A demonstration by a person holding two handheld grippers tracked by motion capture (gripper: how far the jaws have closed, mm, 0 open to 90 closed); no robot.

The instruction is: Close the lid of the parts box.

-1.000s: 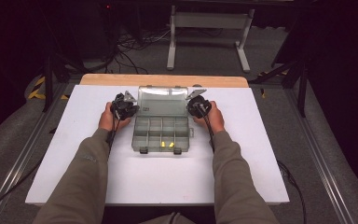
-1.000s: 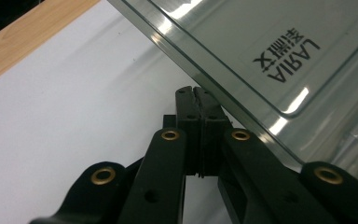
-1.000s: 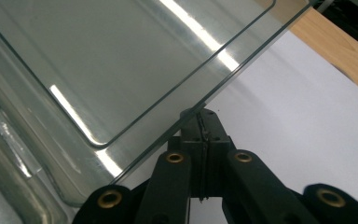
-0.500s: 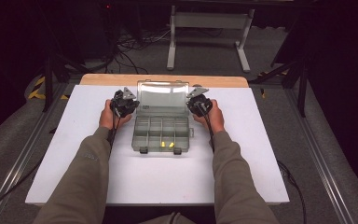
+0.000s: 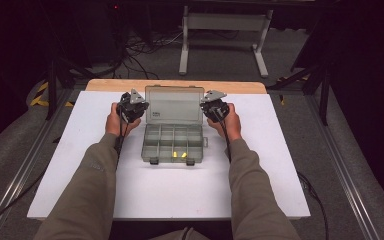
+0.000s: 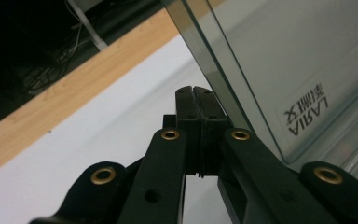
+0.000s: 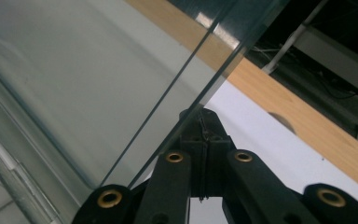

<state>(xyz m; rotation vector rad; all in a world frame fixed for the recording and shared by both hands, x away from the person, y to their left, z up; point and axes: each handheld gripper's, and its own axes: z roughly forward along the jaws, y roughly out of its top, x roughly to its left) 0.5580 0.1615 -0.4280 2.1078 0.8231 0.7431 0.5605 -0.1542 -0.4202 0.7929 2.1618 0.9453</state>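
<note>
The box (image 5: 172, 144) sits mid-bench (image 5: 80, 180), its lid (image 5: 174, 105) raised. Left gripper (image 6: 196, 95) and right gripper (image 7: 200, 116), jaws together, flank the lid's edges. Opening looks finished; next likely calls for reaching into a compartment.

The counter (image 5: 170, 195) in front of me is a white sheet with a bare wooden strip (image 5: 175, 85) showing along its far edge; it sits on a dark floor between metal rails. Directly on it, about the middle and toward the far side, lies my clear compartment box (image 5: 172, 142) with its lid (image 5: 174, 104) raised open at the back; small yellow pieces (image 5: 179, 155) sit in a near compartment; the rest of the white surface around it is plain.
</note>
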